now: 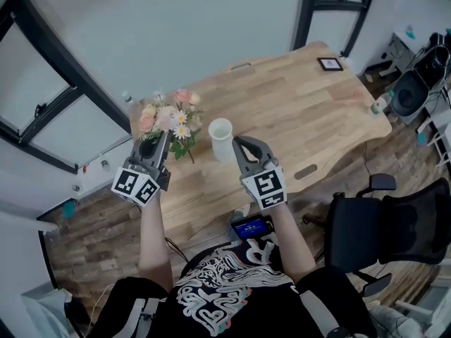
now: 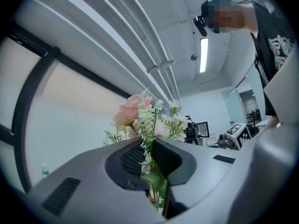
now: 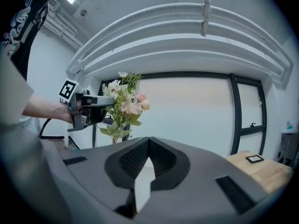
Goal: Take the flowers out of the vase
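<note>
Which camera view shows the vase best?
The head view: nearly all of the white vase shows, standing on the table, mouth up. The right gripper view shows only a white strip of the vase between the jaws. The left gripper view does not show it.

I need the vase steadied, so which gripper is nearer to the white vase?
Right. The right gripper is at the right side of the vase, shut on its white wall; the left gripper stands apart to its left, holding the flowers.
</note>
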